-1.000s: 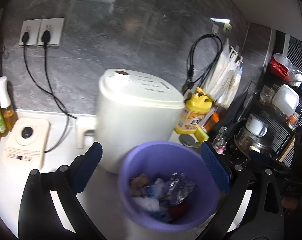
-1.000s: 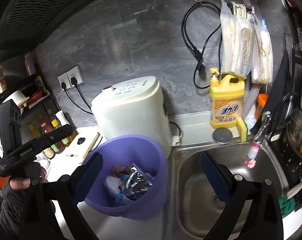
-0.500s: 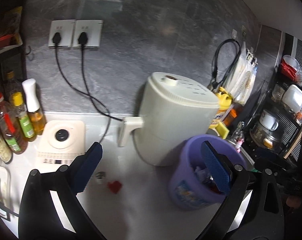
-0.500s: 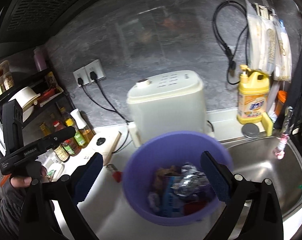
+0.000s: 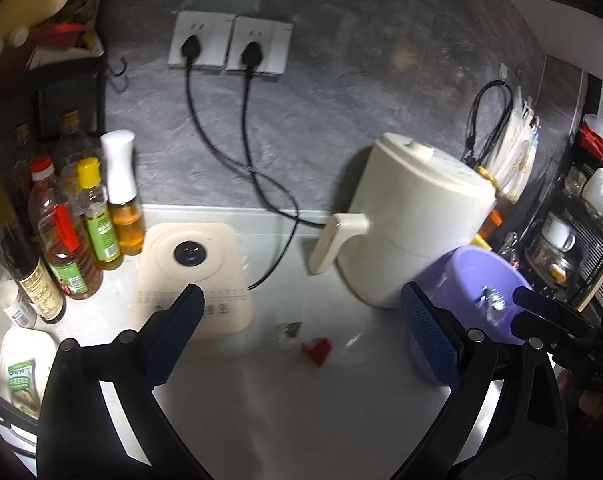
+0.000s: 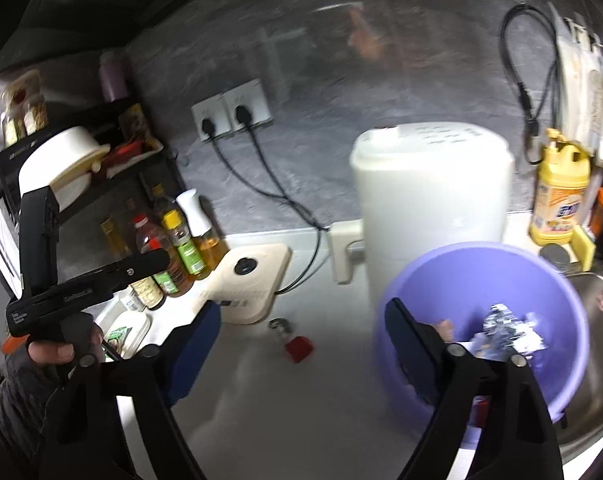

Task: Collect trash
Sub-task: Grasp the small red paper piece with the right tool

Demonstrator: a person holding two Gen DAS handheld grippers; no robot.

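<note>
While I look through the left wrist camera, I see my left gripper [image 5: 301, 330] with its jaws spread wide and nothing between them, hanging above the pale counter [image 5: 301, 400]. Just below the gap lie two small pieces of trash: a red scrap [image 5: 316, 351] and, touching it on the left, a small silver-grey piece [image 5: 288, 329]; both are blurred, so I cannot say what they are. The purple bin [image 5: 481, 280] stands at the right, in front of the white appliance [image 5: 417, 216], and it holds crumpled foil and wrappers [image 6: 509, 336]. My right gripper [image 6: 301, 340] is also released, its fingers wide apart, one near the cream-coloured device [image 6: 253, 284] and the other over the rim of the bin. In the right wrist view the red scrap lies on the counter between that device and the bin, apart from both. Oil bottles [image 5: 81, 232] stand at the left against the grey wall.
</note>
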